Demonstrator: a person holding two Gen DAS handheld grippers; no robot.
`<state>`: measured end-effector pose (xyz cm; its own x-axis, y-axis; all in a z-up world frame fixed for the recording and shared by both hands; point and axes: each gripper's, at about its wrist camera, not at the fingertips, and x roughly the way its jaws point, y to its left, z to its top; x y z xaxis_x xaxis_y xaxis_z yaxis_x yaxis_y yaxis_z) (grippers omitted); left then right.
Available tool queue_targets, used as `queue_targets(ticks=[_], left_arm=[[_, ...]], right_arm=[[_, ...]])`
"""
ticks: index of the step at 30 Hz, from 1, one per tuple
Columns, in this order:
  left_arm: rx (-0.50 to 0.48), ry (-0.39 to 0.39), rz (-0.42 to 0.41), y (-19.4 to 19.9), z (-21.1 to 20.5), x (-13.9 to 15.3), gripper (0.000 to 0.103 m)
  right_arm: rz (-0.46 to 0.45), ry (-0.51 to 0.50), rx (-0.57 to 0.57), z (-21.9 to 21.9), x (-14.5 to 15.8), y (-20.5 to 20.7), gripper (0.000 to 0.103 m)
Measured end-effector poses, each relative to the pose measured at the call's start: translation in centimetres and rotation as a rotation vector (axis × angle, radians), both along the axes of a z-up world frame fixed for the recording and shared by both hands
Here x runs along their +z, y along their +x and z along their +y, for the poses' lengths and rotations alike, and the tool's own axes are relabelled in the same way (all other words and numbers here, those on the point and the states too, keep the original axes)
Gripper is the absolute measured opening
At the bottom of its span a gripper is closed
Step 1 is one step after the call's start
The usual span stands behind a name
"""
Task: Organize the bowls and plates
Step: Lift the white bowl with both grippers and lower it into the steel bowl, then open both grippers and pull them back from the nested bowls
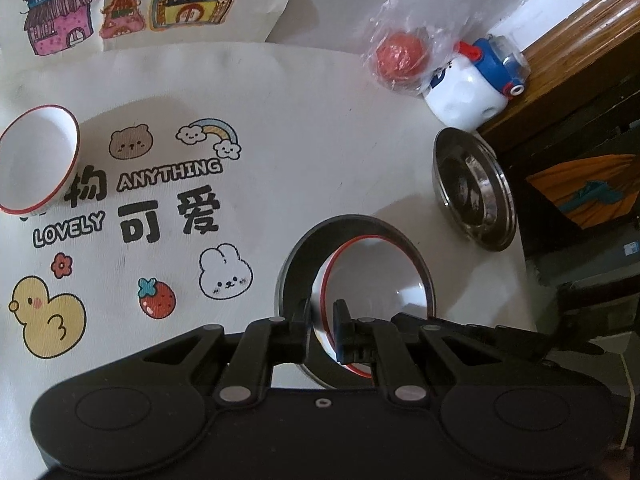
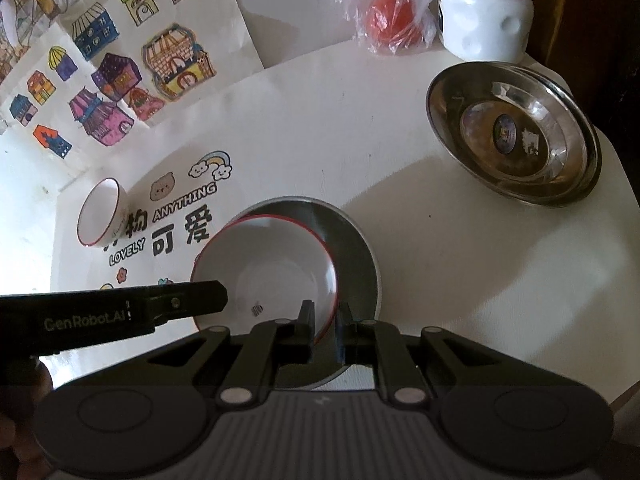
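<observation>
- The bowl [image 2: 276, 268], white with a red rim, sits tilted inside a steel plate [image 2: 360, 256] near the front edge of the counter [image 2: 400, 200].
- The right tongs [image 2: 325, 320] straddle the bowl's near rim, one finger inside and one outside; they pinch the wall or stand just short of it.
- The left tongs [image 1: 322, 320] straddle the same bowl's rim on its left side, likewise closed on it or nearly so. In the right view their tip [image 2: 200, 300] lies over that rim.
- A second bowl [image 1: 36, 160] stands tilted toward the left edge; a second plate [image 2: 512, 132] lies near the right edge.
- Judgement: the bowl looks glazed ceramic, so stiff, slick, breakable and moderately heavy. The rim is the only hold; grip deep on the wall.
- Judgement: the steel plate is smooth, so the bowl may slide or clatter if dragged.
</observation>
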<state>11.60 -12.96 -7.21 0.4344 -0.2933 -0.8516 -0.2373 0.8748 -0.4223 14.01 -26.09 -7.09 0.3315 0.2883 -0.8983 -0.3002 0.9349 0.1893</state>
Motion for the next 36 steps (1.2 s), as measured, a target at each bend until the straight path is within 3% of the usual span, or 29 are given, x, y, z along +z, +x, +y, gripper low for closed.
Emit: queue_targets(ticks=[18, 36], left_arm=[[0.003, 0.004, 0.056, 0.6, -0.1, -1.3, 0.014], [-0.003, -0.007, 0.064, 1.2, 0.1, -1.6, 0.016]], right_arm=[[0.018, -0.033, 0.009, 0.6, -0.9, 0.7, 0.012], [0.012, -0.038, -0.001, 0.9, -1.2, 0.9, 0.020]])
